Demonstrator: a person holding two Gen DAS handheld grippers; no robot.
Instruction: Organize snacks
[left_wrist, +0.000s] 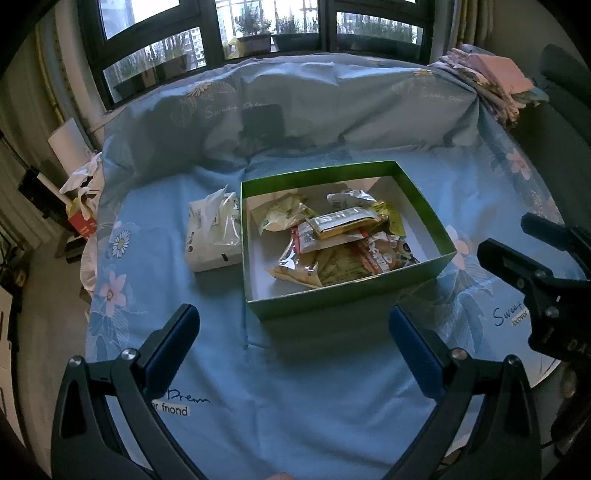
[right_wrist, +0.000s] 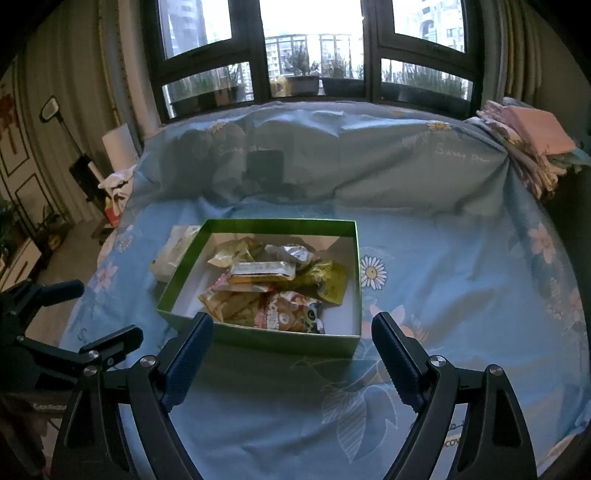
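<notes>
A green box stands open on the blue floral sheet, holding several snack packets heaped toward one side. My left gripper hovers open just short of the box's near wall, nothing between its blue pads. My right gripper is open too, held before the box's near wall with empty jaws. Each gripper shows at the edge of the other's view: the right gripper on the right of the left wrist view, the left gripper on the left of the right wrist view.
A white pack in clear wrap lies against the box's left side. A dark flat thing leans on the sheet-covered backrest. Folded cloths are stacked at the back right. The sheet drops off at the left edge toward the floor.
</notes>
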